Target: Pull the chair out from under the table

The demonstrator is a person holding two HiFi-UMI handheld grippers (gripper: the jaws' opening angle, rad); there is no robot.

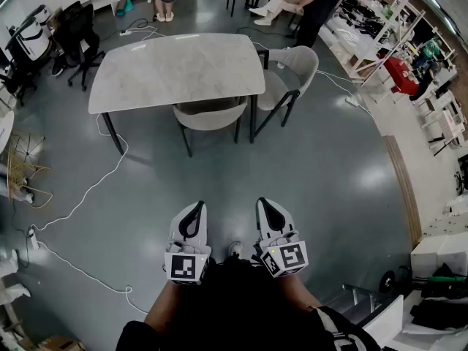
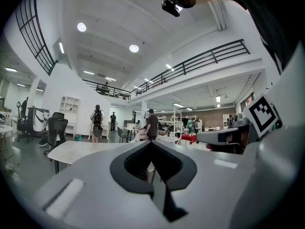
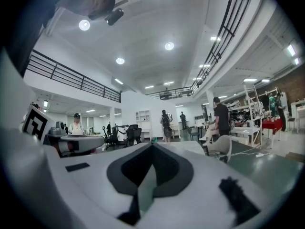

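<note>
A thin white cable [image 1: 88, 189] lay loose across the glossy grey floor [image 1: 314, 181] at left. The left tool [image 1: 194, 212], white moulded plastic with dark pads, was held level near the waist with its jaws together on nothing, probably because the approach had not begun. Well ahead stood the rectangular, pale marble-look desk [image 1: 146, 72] on slim black legs. The grey curved-shell chair [image 1: 210, 114] was tucked under its near edge, backrest outward and easy to grip. The right tool [image 1: 267, 209] was likewise closed and empty. A second grey shell chair [image 1: 296, 68] sat at the desk's right end.
</note>
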